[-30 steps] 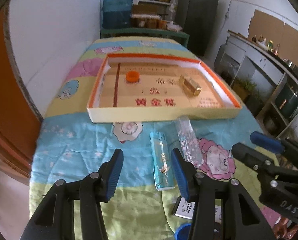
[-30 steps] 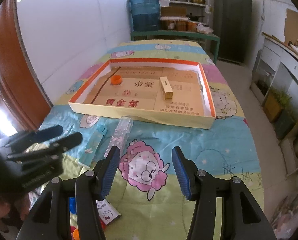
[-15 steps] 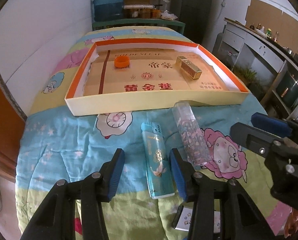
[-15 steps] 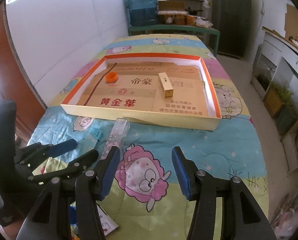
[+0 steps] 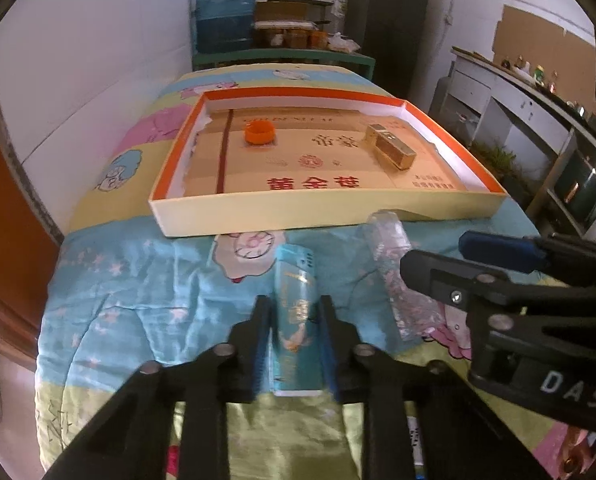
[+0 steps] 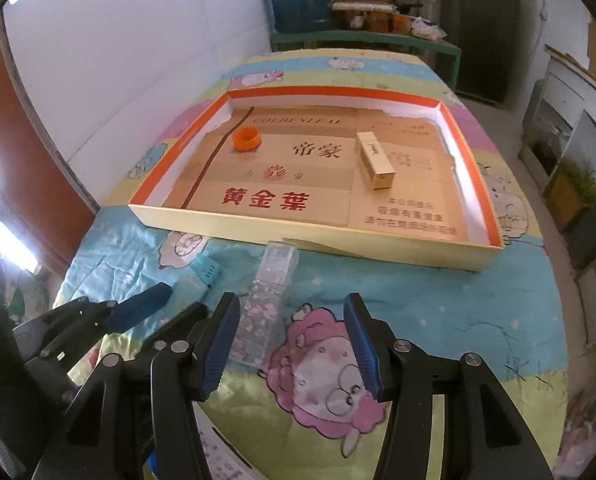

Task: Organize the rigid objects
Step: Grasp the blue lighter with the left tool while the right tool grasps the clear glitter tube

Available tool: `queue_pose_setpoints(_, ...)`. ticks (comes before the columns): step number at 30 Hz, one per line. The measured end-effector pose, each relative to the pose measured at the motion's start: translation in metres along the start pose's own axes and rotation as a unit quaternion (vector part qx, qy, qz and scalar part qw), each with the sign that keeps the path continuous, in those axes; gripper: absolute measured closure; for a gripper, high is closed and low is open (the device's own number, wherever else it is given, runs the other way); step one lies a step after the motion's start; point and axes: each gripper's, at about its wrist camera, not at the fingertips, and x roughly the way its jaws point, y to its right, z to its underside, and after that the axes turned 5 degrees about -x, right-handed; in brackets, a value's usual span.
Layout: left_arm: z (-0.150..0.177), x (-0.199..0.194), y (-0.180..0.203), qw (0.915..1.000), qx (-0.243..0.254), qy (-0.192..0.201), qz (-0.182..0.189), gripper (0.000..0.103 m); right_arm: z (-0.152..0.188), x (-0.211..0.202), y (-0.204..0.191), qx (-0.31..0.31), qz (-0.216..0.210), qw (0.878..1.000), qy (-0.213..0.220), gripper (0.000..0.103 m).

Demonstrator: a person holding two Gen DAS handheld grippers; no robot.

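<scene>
Teal lighter [image 5: 296,316]: on the quilt, just before the tray [image 5: 258,216]; your left gripper [image 5: 294,344] has just clenched on it, ready for lifting.
Clear tube [image 6: 268,300]: beside it, ungrasped.
Right gripper [image 6: 292,350]: yours, released, empty, nearing the tube.

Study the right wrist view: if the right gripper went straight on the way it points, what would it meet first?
Probably the cartoon-print cloth between its fingers; the clear tube lies slightly left of that line.
</scene>
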Motion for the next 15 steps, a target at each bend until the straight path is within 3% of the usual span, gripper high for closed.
queue_pose_setpoints(6,0.0,-0.002,-0.013,0.9994,-0.029,0.003,0.021,0.081,-0.004,0.013,-0.006,-0.004,-0.008,1.0,-0.01,0.048)
queue_pose_setpoints(15,0.0,-0.008,-0.027,0.9985,-0.054,0.014,0.005,0.081,-0.005,0.026,-0.01,-0.007,-0.014,1.0,-0.024,0.07)
